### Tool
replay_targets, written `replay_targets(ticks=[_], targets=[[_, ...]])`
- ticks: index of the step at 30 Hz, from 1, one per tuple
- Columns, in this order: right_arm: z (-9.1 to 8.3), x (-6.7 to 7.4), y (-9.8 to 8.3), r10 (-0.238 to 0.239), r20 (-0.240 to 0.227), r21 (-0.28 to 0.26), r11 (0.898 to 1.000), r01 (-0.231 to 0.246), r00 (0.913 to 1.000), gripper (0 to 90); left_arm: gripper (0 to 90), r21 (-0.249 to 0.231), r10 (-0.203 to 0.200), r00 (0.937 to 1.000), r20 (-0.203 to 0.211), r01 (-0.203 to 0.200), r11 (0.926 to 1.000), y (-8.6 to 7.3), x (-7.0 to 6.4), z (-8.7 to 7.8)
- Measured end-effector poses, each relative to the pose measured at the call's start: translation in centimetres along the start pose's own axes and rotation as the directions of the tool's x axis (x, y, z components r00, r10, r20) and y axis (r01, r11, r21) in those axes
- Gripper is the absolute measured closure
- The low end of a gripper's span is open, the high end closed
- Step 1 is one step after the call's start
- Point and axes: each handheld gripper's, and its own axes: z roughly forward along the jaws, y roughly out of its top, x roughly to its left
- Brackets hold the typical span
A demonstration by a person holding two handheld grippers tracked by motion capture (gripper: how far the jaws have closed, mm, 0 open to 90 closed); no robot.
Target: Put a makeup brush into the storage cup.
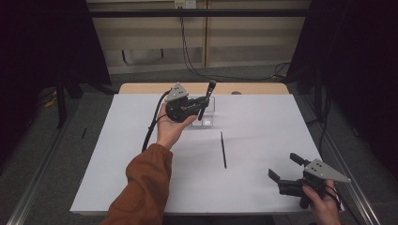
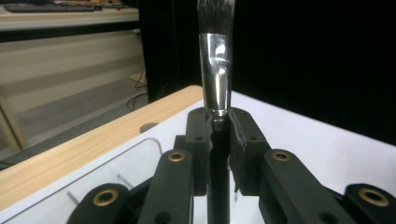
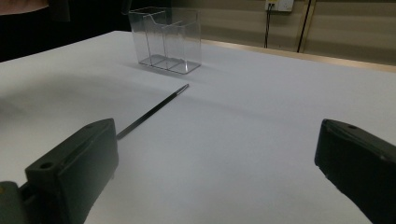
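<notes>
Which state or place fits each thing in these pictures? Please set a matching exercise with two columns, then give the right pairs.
Things
1. makeup brush
2. clear organizer
3. thin black stick
4. right gripper

States or places
A. lying flat on the white table
B. open, holding nothing
C. clamped upright in the left gripper
D. standing near the table's far edge

Pairs: 1-C, 2-D, 3-A, 4-B

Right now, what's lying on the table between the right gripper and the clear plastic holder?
A thin black stick lies on the white table between the open right gripper and the clear holder. The right gripper view shows it best.
</notes>
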Motion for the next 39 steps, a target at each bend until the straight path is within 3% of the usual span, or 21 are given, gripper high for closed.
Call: replay_targets(ticks=[12,22,30,35,39], targets=[[-0.1,0.1,0.0,0.016,-0.006,-0.014,1.0,-0.016,0.9999,0.0,79.0,-0.014,-0.021,0.9997,-0.008,0.021,0.9997,0.8,1.1,1.1],[-0.1,0.0,-0.1,0.016,-0.009,-0.014,1.0,-0.016,0.9998,0.0,78.9,-0.005,0.01,0.9999,-0.013,-0.01,0.9999,1.3,1.3,2.8],[-0.2,0.1,-0.1,0.024,-0.01,-0.016,1.0,-0.024,0.9997,0.0,78.8,-0.004,-0.003,0.9998,-0.02,0.003,1.0,0.9,1.8,3.8],[-0.2,0.0,-0.1,0.024,-0.007,-0.015,1.0,-0.024,0.9997,0.0,78.8,0.023,0.021,0.9996,-0.019,-0.021,0.9995,0.3,1.6,4.5],[-0.2,0.0,-0.1,0.024,-0.007,-0.015,1.0,-0.024,0.9997,0.0,78.8,0.02,0.011,0.9996,-0.024,-0.01,0.9997,0.0,1.8,4.9]])
